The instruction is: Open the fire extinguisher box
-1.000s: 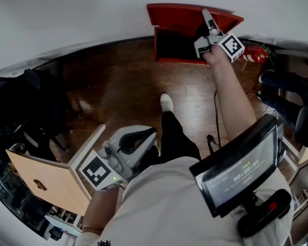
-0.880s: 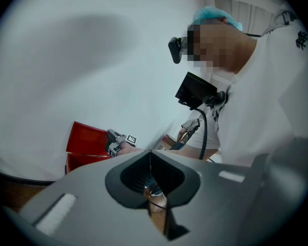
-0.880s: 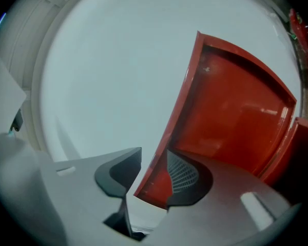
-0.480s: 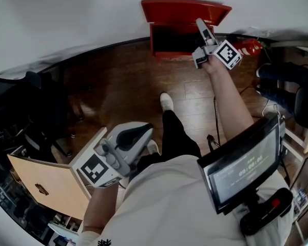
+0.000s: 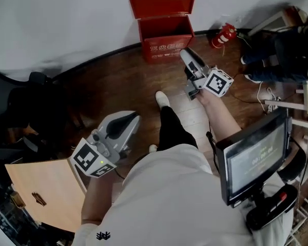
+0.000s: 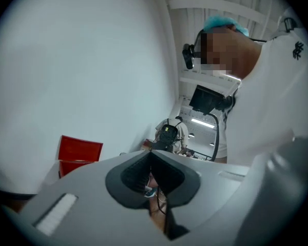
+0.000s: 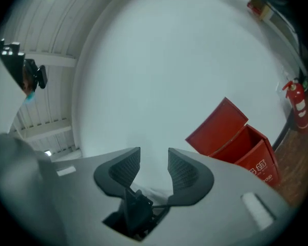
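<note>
Red fire extinguisher box (image 5: 164, 32) on wood floor (image 5: 118, 81), back against white wall (image 5: 66, 19), w/ lid (image 5: 163, 5) raised and leaning back to wall, so top of box open. White print on front side, too small to read. Right gripper (image 5: 187, 54) held out in front of person, tips toward box but apart from it, a strip of bare floor between; no touching of box or lid. In head view, box up and a bit left of these tips. In right gripper view, right gripper (image 7: 154, 160) w/ jaws apart and closing at this moment, nothing between pads, only wall behind gap; box (image 7: 254, 155) and its lid (image 7: 218, 129) to lower right of jaws, not in line w/ gap. Red fire extinguisher (image 5: 223, 35) on floor just right of box, near wall, also at far right edge in right gripper view (image 7: 297, 104). Left gripper (image 5: 135, 118) low at person's left side, well apart from box, much farther than right one. In left gripper view, left gripper (image 6: 150, 160) w/ pads together at tips, holding nothing; box (image 6: 79, 152) small at left, beyond gripper body, lid up. Screen (image 5: 251, 160) on mount at person's front right, and white shoe (image 5: 162, 100) on floor between box and person.
</note>
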`<act>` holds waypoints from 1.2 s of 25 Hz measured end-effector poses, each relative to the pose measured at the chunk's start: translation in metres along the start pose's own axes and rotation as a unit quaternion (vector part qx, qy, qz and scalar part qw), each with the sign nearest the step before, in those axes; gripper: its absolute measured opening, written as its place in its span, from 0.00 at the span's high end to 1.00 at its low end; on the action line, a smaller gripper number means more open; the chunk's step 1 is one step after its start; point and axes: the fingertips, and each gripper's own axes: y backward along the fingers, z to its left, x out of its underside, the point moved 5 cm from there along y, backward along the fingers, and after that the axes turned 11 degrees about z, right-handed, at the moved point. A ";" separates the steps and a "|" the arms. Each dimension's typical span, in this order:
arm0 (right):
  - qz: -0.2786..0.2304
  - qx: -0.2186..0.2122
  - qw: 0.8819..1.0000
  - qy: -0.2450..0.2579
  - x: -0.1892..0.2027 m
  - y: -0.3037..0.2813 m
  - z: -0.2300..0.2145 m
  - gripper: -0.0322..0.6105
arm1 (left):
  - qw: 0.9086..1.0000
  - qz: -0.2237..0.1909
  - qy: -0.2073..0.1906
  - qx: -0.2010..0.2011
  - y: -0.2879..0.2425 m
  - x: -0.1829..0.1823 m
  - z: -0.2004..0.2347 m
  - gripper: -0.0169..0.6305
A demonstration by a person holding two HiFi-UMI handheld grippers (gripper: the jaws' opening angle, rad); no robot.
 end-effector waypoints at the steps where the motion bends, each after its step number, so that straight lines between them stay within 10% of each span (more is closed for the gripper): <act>1: -0.002 0.003 1.000 0.014 0.011 0.016 0.021 0.71 | 1.000 -0.001 -0.007 0.005 0.011 0.006 -0.010 0.98; 11: 0.013 0.011 0.996 0.092 0.136 0.170 0.208 0.72 | 0.999 0.034 -0.025 0.022 0.104 0.065 -0.127 0.98; 30: 0.071 -0.001 0.965 0.251 0.203 0.367 0.309 0.72 | 0.996 0.030 -0.043 0.068 0.061 0.150 -0.323 0.98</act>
